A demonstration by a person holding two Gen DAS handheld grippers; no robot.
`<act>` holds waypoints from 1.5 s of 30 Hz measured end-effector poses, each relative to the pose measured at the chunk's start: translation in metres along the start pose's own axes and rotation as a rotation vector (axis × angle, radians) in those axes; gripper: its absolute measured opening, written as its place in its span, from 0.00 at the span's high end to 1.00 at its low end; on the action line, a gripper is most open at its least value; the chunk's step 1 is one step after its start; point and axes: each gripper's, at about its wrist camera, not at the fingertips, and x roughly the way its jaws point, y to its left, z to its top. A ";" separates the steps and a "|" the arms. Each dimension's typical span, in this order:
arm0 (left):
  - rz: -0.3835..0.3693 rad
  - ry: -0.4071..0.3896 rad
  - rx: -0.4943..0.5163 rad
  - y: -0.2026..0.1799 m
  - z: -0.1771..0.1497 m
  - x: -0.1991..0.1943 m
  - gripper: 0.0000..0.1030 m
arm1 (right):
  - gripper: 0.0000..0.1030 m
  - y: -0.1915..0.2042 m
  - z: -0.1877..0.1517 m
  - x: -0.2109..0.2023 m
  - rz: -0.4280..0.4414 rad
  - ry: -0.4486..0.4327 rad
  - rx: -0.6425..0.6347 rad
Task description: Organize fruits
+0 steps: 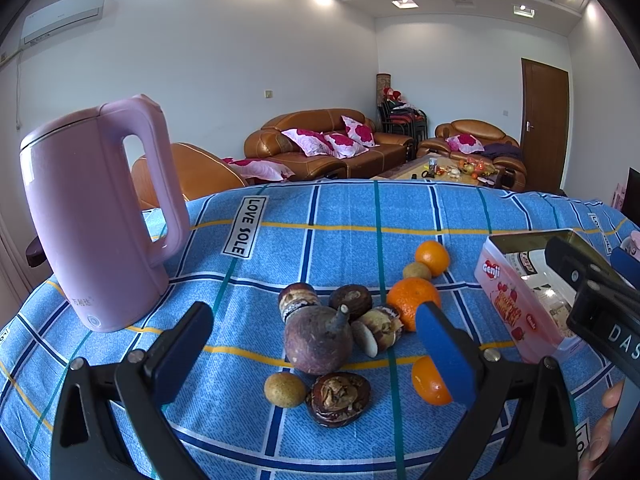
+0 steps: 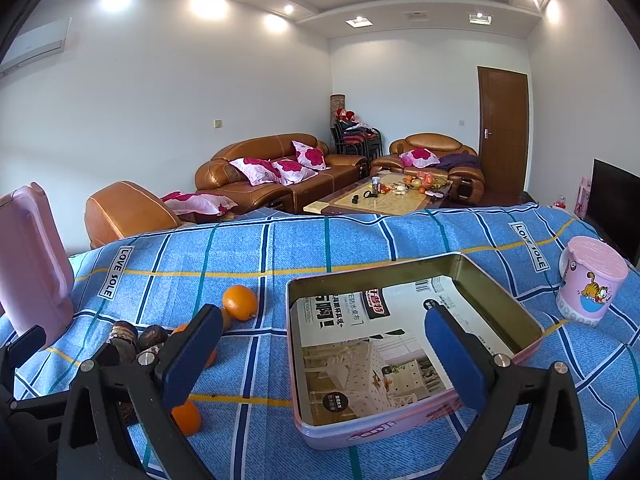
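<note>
Fruits (image 1: 320,344) between open left gripper (image 1: 316,344) fingers.

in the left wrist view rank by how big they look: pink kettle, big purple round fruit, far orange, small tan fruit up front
1. pink plastic kettle
2. big purple round fruit
3. far orange and small tan round fruit up front: look alike; nearness makes ranking unsure.

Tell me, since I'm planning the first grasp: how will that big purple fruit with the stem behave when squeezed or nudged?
The big purple fruit looks round, so a nudge would probably roll it into the brown fruits touching it. Its skin seems matte, likely not slippery. The open left gripper appears wide enough to take it.
</note>
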 end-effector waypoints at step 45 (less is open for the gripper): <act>-0.001 0.002 0.002 0.000 0.000 0.000 0.00 | 0.01 0.003 -0.002 0.002 0.007 0.005 -0.001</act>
